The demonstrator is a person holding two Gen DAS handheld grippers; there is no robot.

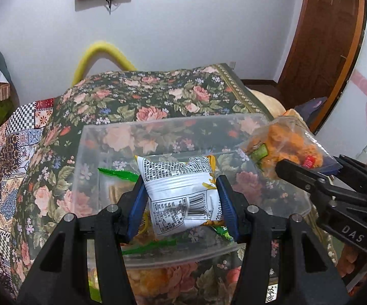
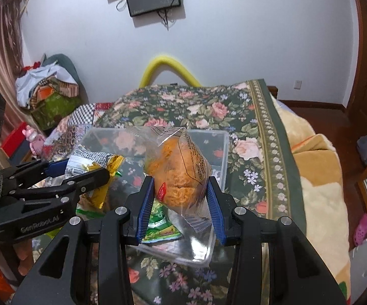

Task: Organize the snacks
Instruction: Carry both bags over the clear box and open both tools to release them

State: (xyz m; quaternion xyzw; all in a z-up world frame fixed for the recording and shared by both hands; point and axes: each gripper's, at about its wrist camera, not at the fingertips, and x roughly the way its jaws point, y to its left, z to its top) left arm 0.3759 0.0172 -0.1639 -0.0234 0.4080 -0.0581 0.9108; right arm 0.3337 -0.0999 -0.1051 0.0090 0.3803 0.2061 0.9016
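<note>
My left gripper (image 1: 182, 198) is shut on a white and yellow snack packet (image 1: 180, 190) and holds it over the clear plastic bin (image 1: 99, 137) on the floral cloth. It also shows in the right wrist view (image 2: 86, 170), with its packet (image 2: 92, 162). My right gripper (image 2: 180, 198) is shut on a clear bag of orange snacks (image 2: 178, 170), held above the bin (image 2: 221, 137). That bag (image 1: 285, 147) and gripper (image 1: 310, 172) sit at the bin's right edge in the left wrist view. Green packets (image 2: 160, 223) lie inside the bin.
The floral cloth (image 1: 145, 94) covers a table. A patchwork cloth (image 1: 10, 152) lies to the left. A beige blanket (image 2: 318, 178) is on the right. A yellow tube (image 2: 168, 68) arches behind the table. A wooden door (image 1: 323, 38) stands far right.
</note>
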